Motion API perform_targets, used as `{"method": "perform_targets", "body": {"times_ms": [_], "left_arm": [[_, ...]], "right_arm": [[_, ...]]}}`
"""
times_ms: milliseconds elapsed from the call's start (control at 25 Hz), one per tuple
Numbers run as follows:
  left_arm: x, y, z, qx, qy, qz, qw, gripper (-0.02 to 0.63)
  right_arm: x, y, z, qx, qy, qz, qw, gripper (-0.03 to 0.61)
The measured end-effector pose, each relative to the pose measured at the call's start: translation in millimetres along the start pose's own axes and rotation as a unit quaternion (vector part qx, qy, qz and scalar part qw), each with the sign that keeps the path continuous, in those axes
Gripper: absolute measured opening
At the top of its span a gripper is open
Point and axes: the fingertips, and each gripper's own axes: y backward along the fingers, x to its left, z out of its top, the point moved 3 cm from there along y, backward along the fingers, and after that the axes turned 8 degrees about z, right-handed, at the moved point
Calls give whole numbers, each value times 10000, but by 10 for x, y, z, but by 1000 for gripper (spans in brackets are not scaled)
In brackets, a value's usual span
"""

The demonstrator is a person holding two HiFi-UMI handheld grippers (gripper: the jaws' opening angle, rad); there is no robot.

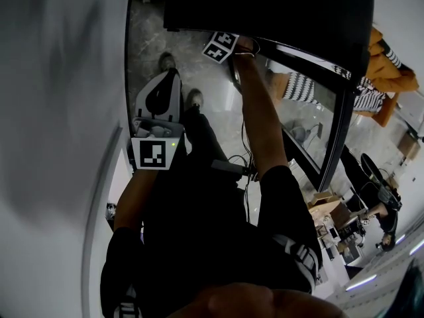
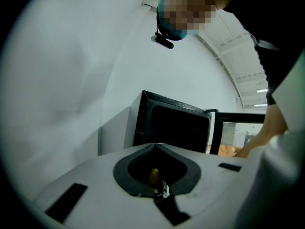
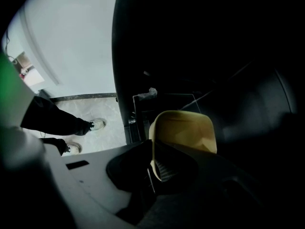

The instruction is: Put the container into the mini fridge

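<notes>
A pale yellow container (image 3: 185, 130) hangs in my right gripper (image 3: 151, 151), which is shut on its near rim; it sits in the dark opening of the black mini fridge (image 3: 205, 56). From the head view, only the right gripper's marker cube (image 1: 220, 46) shows at the fridge (image 1: 265, 5) mouth, and the container is hidden. The fridge's glass door (image 1: 334, 131) stands swung open to the right. My left gripper (image 1: 172, 75) hangs lower left, away from the fridge. Its jaws meet at the tip (image 2: 155, 146) with nothing held, pointing toward the fridge (image 2: 171, 125).
A white wall (image 1: 59, 111) runs along the left. The person's shoes (image 1: 167, 61) stand on grey tile floor in front of the fridge. Another person in orange and stripes (image 1: 387, 65) is at the right. Cardboard boxes and clutter (image 1: 331, 211) lie behind the door.
</notes>
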Motion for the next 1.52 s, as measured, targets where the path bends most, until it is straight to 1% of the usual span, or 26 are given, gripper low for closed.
{"method": "perform_targets", "body": {"times_ms": [200, 360, 520, 680, 760, 960, 1040, 1120, 1280, 1360, 1440, 1520], "left_arm": [[25, 18, 39, -105, -26, 23, 9999, 5], [24, 30, 30, -109, -2, 50, 9999, 5], [23, 80, 50, -135, 3, 64, 9999, 5], [68, 194, 73, -144, 32, 100, 9998, 5], [77, 231, 141, -233, 13, 104, 9997, 5], [-77, 301, 278, -302, 13, 124, 9995, 5], [-159, 355, 383, -391, 26, 112, 9992, 5], [-249, 438, 470, -401, -41, 80, 9992, 5], [-464, 654, 716, -599, -55, 107, 9981, 5], [-605, 796, 836, -694, -54, 123, 9975, 5], [-764, 972, 966, -817, 66, 173, 9965, 5], [-928, 1155, 1036, -855, 36, 165, 9962, 5]], "right_arm": [[-14, 11, 4, 14, -56, -5, 10000, 14], [85, -99, -96, 59, -120, 217, 9997, 53], [-9, 133, -1, -101, -227, -33, 9997, 69], [63, 369, 131, -287, -235, -197, 9991, 71], [101, 518, 182, -433, -287, -293, 9982, 68], [156, 970, 132, -925, -659, -553, 9920, 14], [180, 1228, 110, -1204, -927, -655, 9862, 3], [206, 1520, 85, -1542, -1279, -711, 9771, 2], [275, 2163, -27, -2191, -2015, -845, 9509, 2], [357, 2487, -84, -2449, -2242, -910, 9389, 2], [518, 2790, -136, -2701, -2427, -880, 9276, 0], [695, 3060, -210, -2987, -2683, -766, 9127, 0]]}}
